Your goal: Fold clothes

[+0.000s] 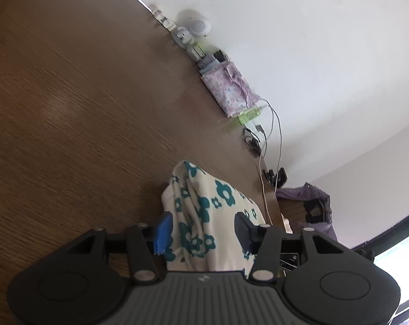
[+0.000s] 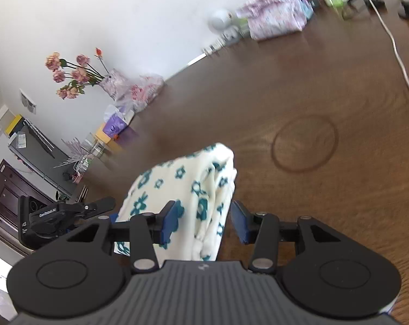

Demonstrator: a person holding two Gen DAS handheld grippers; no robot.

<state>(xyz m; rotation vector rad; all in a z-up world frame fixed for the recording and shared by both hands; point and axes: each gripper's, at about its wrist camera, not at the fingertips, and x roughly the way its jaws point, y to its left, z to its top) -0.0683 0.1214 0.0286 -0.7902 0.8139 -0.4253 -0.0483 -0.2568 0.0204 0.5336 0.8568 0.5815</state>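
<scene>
A cream fleece garment with teal flowers (image 1: pixel 204 211) lies bunched on the brown wooden table (image 1: pixel 69 108). My left gripper (image 1: pixel 203 230) has its blue-padded jaws wide apart on either side of the cloth, which fills the gap between them. The same garment (image 2: pixel 188 189) shows in the right wrist view, folded into a thick strip. My right gripper (image 2: pixel 203 222) is open too, its jaws astride the cloth; the right pad (image 2: pixel 238 223) stands clear of the fabric. The left gripper's body (image 2: pixel 55 216) shows at the left of the right wrist view.
A folded lilac floral cloth (image 1: pixel 229 89) lies along the table's far edge with a white speaker (image 1: pixel 195 25), small items and cables (image 1: pixel 269 140). A vase of pink flowers (image 2: pixel 77 75) and bags stand by the wall. A dark ring mark (image 2: pixel 304 143) is on the table.
</scene>
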